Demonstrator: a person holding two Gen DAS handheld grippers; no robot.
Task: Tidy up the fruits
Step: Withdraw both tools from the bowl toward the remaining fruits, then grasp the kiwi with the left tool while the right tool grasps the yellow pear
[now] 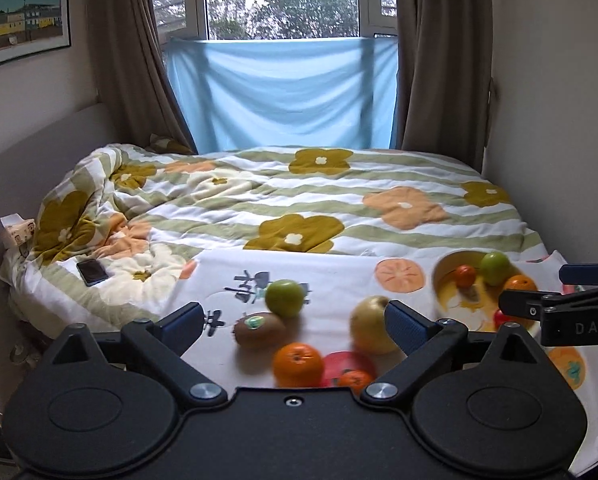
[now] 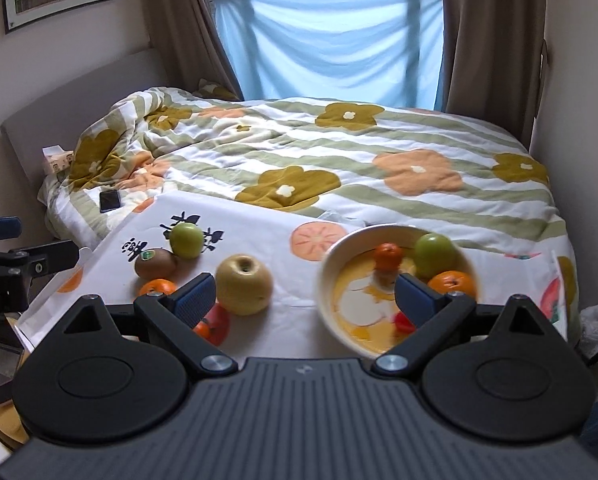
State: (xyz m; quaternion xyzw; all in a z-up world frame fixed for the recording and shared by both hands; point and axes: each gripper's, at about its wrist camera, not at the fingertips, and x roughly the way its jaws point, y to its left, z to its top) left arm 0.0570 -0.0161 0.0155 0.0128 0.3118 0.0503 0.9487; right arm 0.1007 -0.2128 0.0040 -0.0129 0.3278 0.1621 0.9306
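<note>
A white cloth [image 1: 331,280] on the bed carries loose fruit: a green apple [image 1: 284,298], a kiwi [image 1: 259,329], an orange [image 1: 297,364], a small tangerine [image 1: 354,380] and a yellow apple [image 1: 371,324]. My left gripper [image 1: 295,320] is open and empty above them. A cream bowl [image 2: 339,276] holds a green apple [image 2: 435,255], an orange [image 2: 451,282], a small tangerine [image 2: 388,256] and a red fruit [image 2: 403,322]. My right gripper [image 2: 305,298] is open and empty, between the yellow apple [image 2: 243,290] and the bowl.
A phone [image 1: 92,271] lies on the flowered duvet [image 1: 339,208] at the left. A tissue pack [image 1: 17,232] sits by the headboard. The wall stands close on the right. Curtains and a blue sheet cover the window behind the bed.
</note>
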